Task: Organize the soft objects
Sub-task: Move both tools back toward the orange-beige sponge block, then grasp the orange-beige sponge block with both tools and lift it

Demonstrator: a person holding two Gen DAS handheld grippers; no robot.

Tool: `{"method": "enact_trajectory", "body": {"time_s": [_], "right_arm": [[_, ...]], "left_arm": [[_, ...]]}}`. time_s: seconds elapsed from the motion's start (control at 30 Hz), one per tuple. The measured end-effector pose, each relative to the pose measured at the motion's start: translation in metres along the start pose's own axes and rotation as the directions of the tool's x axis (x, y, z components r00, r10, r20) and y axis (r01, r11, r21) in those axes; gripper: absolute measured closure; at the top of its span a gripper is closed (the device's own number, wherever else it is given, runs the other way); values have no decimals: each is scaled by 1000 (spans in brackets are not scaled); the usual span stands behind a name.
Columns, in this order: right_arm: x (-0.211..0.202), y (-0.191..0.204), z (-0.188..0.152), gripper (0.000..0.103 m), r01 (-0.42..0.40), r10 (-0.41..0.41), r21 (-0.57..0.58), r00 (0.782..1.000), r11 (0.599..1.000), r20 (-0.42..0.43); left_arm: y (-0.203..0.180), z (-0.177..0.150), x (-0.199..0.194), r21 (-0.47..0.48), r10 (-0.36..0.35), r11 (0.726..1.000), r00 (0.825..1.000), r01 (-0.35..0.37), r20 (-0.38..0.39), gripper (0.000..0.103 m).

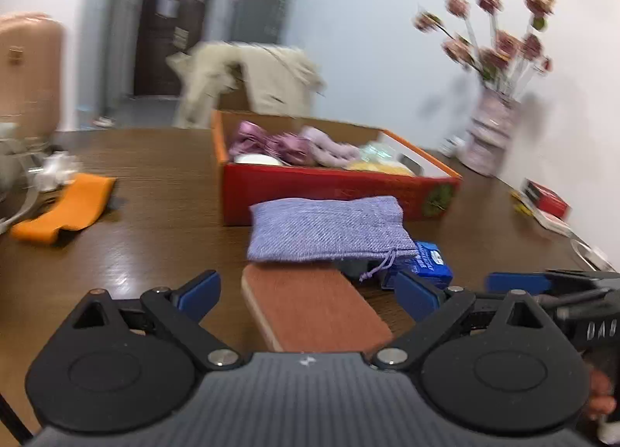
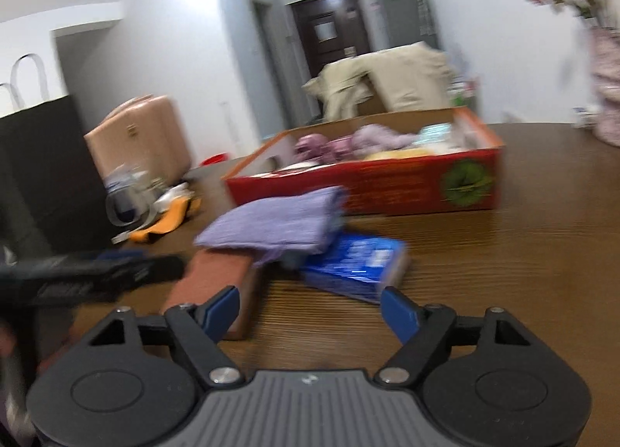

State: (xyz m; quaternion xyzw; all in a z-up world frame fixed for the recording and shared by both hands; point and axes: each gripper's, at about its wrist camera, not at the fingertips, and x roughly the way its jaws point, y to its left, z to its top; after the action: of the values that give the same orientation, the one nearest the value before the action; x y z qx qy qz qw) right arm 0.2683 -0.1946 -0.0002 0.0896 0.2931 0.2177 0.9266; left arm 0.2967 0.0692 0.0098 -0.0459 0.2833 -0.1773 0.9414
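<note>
Left claw point(image 1: 308, 294) spread wide, grasping nothing, low over the table point(image 1: 155, 245); the brown pad point(image 1: 314, 311) sits between its fingers, no contact visible; right claw point(image 2: 308, 313) also released and empty, hovering over bare wood just right of the brown pad, with the blue packet point(image 2: 356, 266) just ahead of it.

Landmark: the red box point(image 1: 337, 191); the purple pouch point(image 1: 329, 228) lies just in front of the box, draped over the far end of the brown pad and over part of the blue packet, drawstring hanging off its near right corner; the brown pad runs from under the pouch toward the left claw; the blue packet pokes out on the pouch's right side; the orange cloth point(image 1: 66, 210) lies well left of the box; the vase of flowers point(image 1: 490, 133) stands right of the box by the wall; the box already holds pinkish and yellowish soft things, blurred, can't name them.

Judgement: pouch, pad and packet not yet boxed; next target likely the pad or the pouch.

Risks: pouch rests on the pad, so pulling the pad could drag or tip the pouch off, maybe shove the packet; pouch is limp, a shallow pinch may catch only fabric or the string and let it sag out; both claws are close together, right one's fingers already show beside the left's, collision likely if both go for the stack; frames are motion-blurred, so aim could be off.
</note>
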Motion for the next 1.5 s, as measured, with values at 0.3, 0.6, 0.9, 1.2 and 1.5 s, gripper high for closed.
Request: {"method": "enact_trajectory", "body": {"time_s": [0.3,0.6,0.9,1.2,1.5], "right_arm": [[56,28,-1,39,-172,165,-64,981,983,-100],[56,5,5,46,-109,108,-7,991,994,-80],[23,-13,-8,46,-2,12,120,996,993,-87],[-2,-22,-17,58,19,29,284,986,959,-164],[-26,-19,-4,69,33,43,290,967,957,-253]], "left_arm": [[67,22,80,-235,-257,947,956,220,-143,21],[59,8,64,-238,-294,938,941,251,-167,33],[10,-29,21,-326,-263,925,949,196,-177,54],[-16,-25,18,-336,-280,924,918,179,-281,59],[-40,-9,7,-288,-293,937,895,198,-338,61]]}}
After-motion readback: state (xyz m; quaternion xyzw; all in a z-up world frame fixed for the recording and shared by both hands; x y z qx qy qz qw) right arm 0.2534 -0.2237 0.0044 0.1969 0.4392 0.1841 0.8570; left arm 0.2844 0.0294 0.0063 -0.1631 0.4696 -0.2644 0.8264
